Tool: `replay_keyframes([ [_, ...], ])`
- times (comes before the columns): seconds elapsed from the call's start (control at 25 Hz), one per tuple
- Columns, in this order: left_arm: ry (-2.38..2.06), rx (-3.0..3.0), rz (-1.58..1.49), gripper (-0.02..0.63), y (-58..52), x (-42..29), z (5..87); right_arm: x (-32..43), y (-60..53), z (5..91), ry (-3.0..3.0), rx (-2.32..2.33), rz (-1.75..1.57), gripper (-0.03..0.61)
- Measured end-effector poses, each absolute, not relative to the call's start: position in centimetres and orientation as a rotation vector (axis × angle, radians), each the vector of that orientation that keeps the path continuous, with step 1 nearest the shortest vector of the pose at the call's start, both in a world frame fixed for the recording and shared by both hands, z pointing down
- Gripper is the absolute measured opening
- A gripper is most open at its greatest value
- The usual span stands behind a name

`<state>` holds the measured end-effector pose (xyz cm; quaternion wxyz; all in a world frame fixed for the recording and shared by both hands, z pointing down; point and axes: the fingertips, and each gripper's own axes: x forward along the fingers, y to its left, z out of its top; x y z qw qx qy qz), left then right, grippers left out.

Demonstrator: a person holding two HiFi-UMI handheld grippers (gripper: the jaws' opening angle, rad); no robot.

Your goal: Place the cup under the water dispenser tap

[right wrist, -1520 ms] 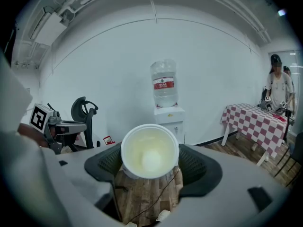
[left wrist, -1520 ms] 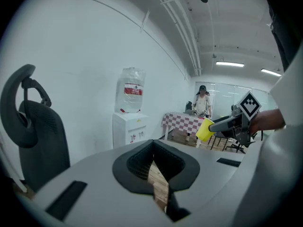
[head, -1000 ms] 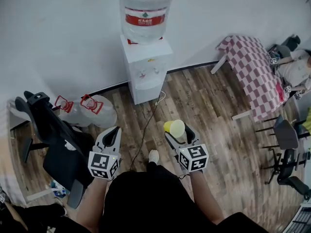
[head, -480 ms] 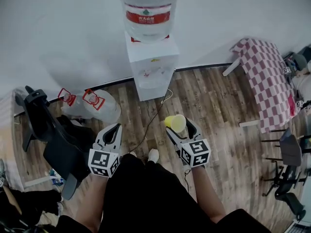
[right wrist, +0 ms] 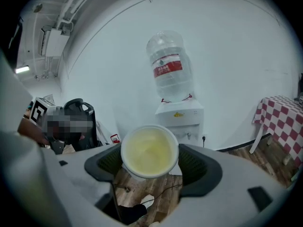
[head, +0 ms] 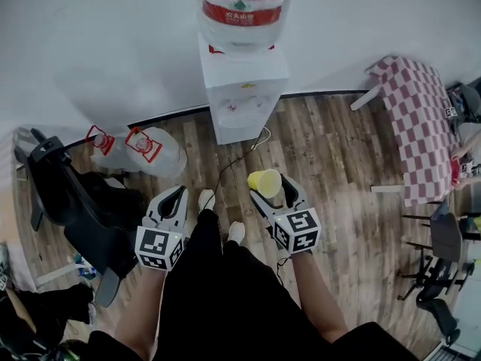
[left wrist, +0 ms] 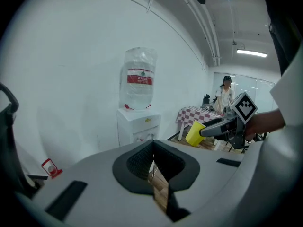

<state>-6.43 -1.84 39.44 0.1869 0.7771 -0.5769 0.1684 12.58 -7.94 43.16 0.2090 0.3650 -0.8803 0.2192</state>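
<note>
We look steeply down at a brown wooden plank floor (head: 338,164). At the far wall stands a white box-shaped water dispenser (head: 244,96). A large clear plastic bottle with a red label (head: 244,10) sits upside down on top of it. We cannot tell how full that bottle is.

The right gripper (head: 272,190) is clenched on a small yellow plastic cup (head: 264,183), with one jaw on each side of the cup's wall. The cup hangs in the air above the floor, near the person and well apart from the dispenser and its taps. In the right gripper view, the right gripper (right wrist: 149,157) holds the cup (right wrist: 149,151) with its round mouth towards the camera. Its pale yellow inside looks empty.

The left gripper (head: 177,194) is to the left, over the floor. In the left gripper view, the left gripper (left wrist: 152,148) has its dark pads pressed together and nothing between them.

On the floor at the far left, beside the dispenser, lie two clear spare bottles with red handled caps (head: 154,153). We cannot tell what they hold. A black office chair (head: 75,201) stands at the left, and a table under a red and white checked cloth (head: 417,126) at the right.
</note>
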Motion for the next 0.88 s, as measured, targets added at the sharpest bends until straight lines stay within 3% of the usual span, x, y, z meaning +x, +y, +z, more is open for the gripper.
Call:
replay_keyframes([
  [0.88,-1.402,2.244,0.481,0.014,-17.3,-11.1,51.6,2.5,-23.0,56.8,-2.259,1.057,0.539,0.377],
])
